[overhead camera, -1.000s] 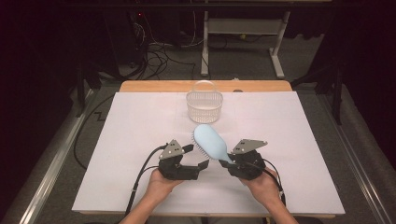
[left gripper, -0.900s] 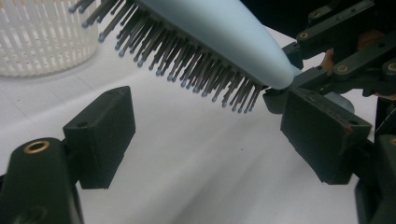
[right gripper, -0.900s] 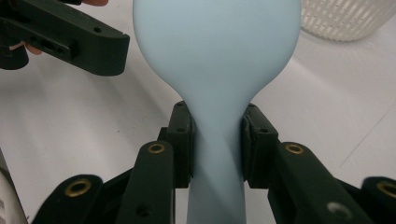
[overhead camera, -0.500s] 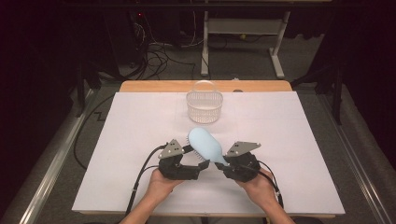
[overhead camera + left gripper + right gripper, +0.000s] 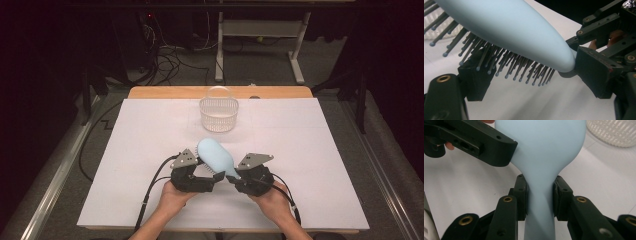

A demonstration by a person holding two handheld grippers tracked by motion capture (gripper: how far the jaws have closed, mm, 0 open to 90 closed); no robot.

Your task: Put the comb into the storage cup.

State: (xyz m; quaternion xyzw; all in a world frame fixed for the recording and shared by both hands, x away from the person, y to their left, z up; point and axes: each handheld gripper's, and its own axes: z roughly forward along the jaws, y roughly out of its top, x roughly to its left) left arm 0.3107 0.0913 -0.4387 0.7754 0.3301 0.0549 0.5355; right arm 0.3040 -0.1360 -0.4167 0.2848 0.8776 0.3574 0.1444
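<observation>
The right hand-held gripper (image 5: 539,195) clamps the pale blue hairbrush (image 5: 216,158) by its neck, near the bench's (image 5: 310,145) 6 o'clock edge. The left hand-held gripper (image 5: 202,176) spreads wide around the bristles. A white basket (image 5: 218,109) sits toward 12 o'clock.

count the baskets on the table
1: a white slotted basket stands at the far middle of the white table, beyond the blue hairbrush. None look hidden.

A white sheet (image 5: 150,150) covers the tabletop (image 5: 165,92), whose wooden far edge shows bare. Beyond lies a grey floor with tangled black cables (image 5: 165,62) far left and a white desk frame (image 5: 260,50) behind, in a dark room.
</observation>
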